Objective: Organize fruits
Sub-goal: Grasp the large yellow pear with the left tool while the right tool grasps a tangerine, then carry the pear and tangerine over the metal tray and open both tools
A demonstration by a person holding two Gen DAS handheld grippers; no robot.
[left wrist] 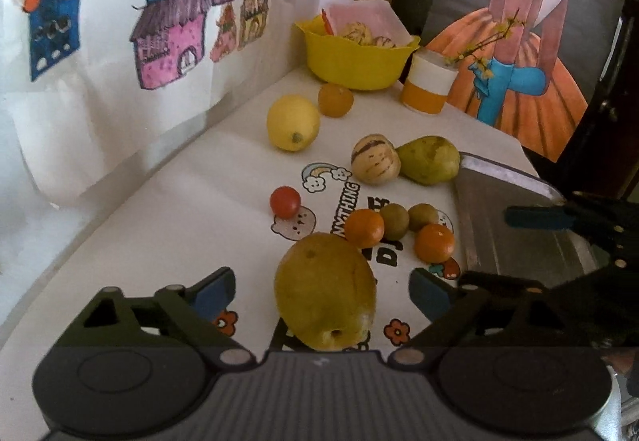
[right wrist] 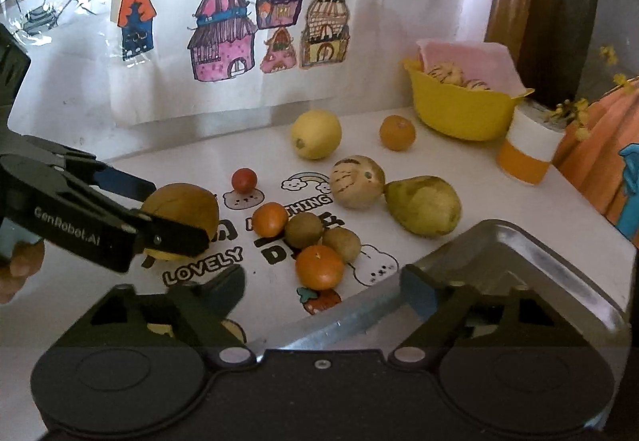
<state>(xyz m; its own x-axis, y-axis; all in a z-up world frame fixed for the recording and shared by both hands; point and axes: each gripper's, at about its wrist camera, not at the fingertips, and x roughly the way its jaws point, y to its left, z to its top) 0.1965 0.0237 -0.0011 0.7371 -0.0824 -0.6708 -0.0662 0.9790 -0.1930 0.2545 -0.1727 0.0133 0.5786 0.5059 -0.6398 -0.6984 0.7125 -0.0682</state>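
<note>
- Left gripper (left wrist: 321, 291) sits low over the surface (left wrist: 179, 209), its fingers (left wrist: 213, 287) spread wide either side of a large yellow-green fruit (left wrist: 325, 291), clear gaps on both sides, so nothing is clamped.
- From the right wrist view that same fruit rests on the printed white cover, the left gripper's fingers flanking it.
- Right gripper (right wrist: 321, 291) hovers with its fingers (right wrist: 419, 293) wide apart and empty, one over the corner of a metal tray (right wrist: 519, 253).
- Just beyond, a tight cluster: two small oranges (left wrist: 364, 227) and two small green-brown fruits (left wrist: 394, 220), touching or nearly so.
- A red tomato (left wrist: 285, 201) sits alone, left of the cluster.
- Further back, a striped pale melon (left wrist: 374, 159) touches a green pear (left wrist: 429, 160), right by the tray's far corner.
- Behind those, a lemon (left wrist: 293, 121) and another small orange (left wrist: 335, 99), close together in the left view.
- At the far end, a yellow bowl (left wrist: 355, 62) holds more striped fruit, with an orange-and-white cup (left wrist: 427, 84) just beside it.
</note>
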